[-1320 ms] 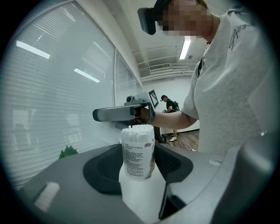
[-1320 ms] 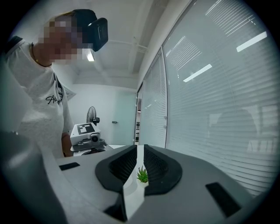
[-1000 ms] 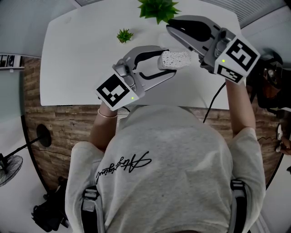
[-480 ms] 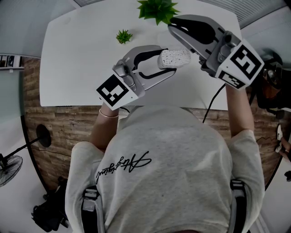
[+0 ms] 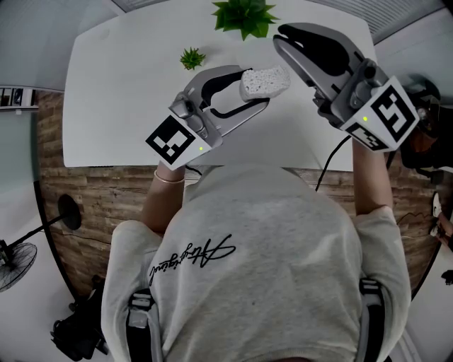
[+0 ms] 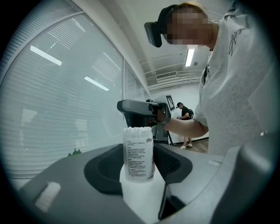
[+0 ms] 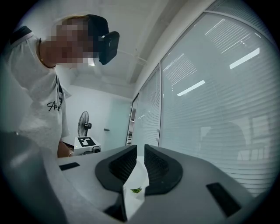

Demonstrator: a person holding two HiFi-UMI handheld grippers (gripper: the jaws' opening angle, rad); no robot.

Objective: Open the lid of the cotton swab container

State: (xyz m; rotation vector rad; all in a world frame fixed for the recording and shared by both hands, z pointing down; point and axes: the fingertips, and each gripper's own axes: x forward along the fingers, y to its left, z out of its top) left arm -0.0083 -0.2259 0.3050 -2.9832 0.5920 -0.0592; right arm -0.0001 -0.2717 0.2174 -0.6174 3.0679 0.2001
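1. A white table (image 5: 113,92) with rounded corners spreads beneath both grippers.
2. A small green plant (image 5: 192,56) stands on it, just left of the left gripper (image 5: 256,88) and a little farther out.
3. A larger green plant (image 5: 244,15) stands at the table's far edge, beyond the left gripper's tips and just left of the right gripper (image 5: 279,37).

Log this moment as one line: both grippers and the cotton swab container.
left gripper: shut on cotton swab container, held level | right gripper: jaws slightly apart, empty, near container's top | lid: state unclear
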